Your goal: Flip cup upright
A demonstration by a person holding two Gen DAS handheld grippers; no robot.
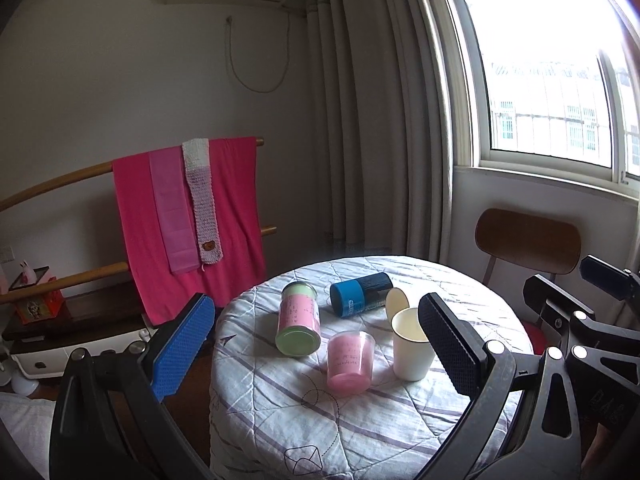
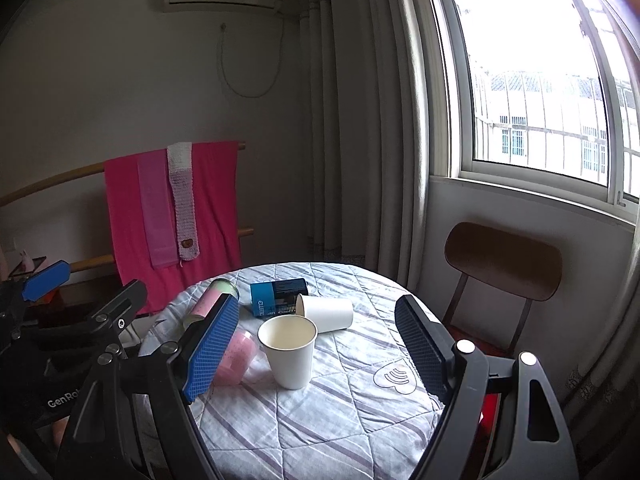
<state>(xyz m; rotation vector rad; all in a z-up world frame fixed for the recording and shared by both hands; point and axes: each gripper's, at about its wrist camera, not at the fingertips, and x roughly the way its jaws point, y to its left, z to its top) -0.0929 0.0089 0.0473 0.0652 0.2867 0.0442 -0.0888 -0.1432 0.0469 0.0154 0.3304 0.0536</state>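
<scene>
- lying on its side on the quilted surface [image 2: 320,420], a white paper cup [image 2: 326,312] sits just behind the upright white cup [image 2: 288,350], mouth facing left toward a blue tin [image 2: 276,296].
- both grippers hover near the upright cup with jaws spread wide, holding nothing: right gripper [image 2: 316,356], left gripper [image 1: 316,344].
- to right it well, the right gripper likely should reach past the upright cup and close gently across the fallen cup's wall, then rotate it onto its base.
- squeezing hard may crush the paper; a pink cup [image 1: 350,362] and a pink jar [image 1: 298,320] crowd the upright cup's left.
</scene>
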